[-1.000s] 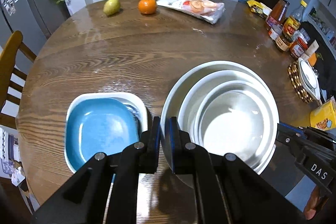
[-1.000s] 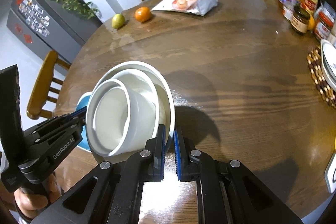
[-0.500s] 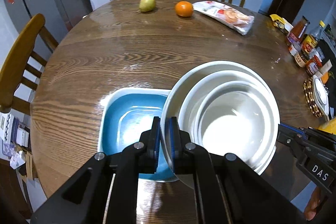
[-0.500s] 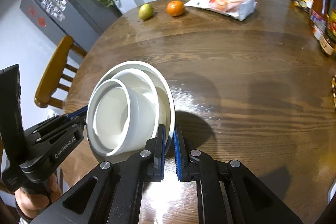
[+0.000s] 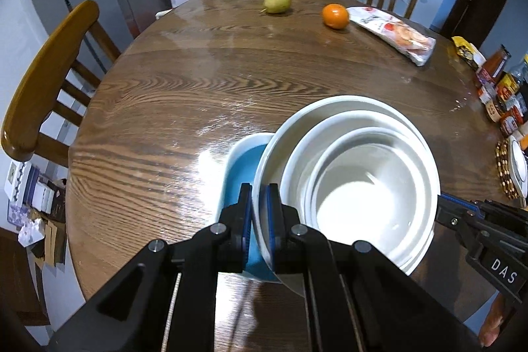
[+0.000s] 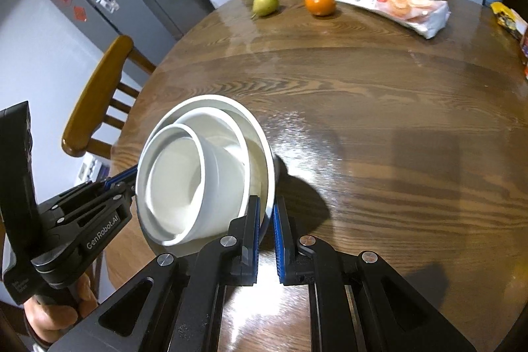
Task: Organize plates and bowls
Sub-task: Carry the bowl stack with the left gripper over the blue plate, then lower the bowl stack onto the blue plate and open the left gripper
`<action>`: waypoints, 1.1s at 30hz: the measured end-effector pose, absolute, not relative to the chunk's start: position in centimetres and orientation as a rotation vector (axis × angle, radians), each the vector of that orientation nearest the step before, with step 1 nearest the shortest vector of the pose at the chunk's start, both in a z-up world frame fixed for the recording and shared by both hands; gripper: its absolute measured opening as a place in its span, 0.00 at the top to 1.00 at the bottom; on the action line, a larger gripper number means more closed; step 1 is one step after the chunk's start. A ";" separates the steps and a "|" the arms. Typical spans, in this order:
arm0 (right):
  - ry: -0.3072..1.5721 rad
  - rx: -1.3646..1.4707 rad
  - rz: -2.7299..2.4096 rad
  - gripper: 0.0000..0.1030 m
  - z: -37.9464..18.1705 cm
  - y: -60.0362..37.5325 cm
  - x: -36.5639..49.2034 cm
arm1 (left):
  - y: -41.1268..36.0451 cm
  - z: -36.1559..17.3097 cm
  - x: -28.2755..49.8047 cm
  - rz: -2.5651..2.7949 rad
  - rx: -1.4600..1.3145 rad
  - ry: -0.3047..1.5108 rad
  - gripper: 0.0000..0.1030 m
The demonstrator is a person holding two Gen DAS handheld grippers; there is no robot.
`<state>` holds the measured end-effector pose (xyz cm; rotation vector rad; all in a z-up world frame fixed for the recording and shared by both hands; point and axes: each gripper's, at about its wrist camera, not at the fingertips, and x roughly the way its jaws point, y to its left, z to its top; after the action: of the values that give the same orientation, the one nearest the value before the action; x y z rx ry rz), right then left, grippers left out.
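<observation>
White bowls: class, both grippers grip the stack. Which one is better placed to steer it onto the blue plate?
Left, probably. The left gripper clamps the white bowls right above the blue plate; the right gripper holds the far rim.

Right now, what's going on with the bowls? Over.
Both grippers, left and right, shut on bowls. Bowls above blue plate. Nothing blocking.

A round, dark wooden bench point(image 5: 198, 94) with strong grain and a glossy sheen carries the things. At its far edge lie a green pear point(image 5: 278, 0), an orange point(image 5: 335, 16) near it and a snack packet point(image 5: 394, 35) just beside the orange. Jars and bottles point(image 5: 503, 88) crowd the right rim. A blue square plate point(image 5: 242, 167) lies near the front.
</observation>
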<state>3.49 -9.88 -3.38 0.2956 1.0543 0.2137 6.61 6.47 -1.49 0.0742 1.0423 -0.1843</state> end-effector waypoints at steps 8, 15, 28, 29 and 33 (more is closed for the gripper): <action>1.119 0.319 0.228 0.89 -5.4 -8.4 5.5 | 7.9 -3.4 8.2 -0.160 0.070 1.105 0.96; 1.148 0.330 0.222 0.89 -5.9 -8.1 6.4 | 8.2 -3.8 9.2 -0.163 0.073 1.124 0.96; 1.162 0.374 0.178 0.88 -6.0 -8.1 7.8 | 8.3 -3.7 10.8 -0.151 0.070 1.130 0.93; 1.164 0.377 0.176 0.88 -6.0 -8.2 7.8 | 8.3 -3.7 10.8 -0.151 0.066 1.130 0.92; 1.161 0.361 0.166 0.88 -6.0 -8.2 7.7 | 8.8 -3.7 10.8 -0.128 0.058 1.128 0.77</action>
<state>7.70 -8.23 -5.96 0.3607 1.1608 0.1661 10.79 8.81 -3.66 0.0577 1.1281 -0.1276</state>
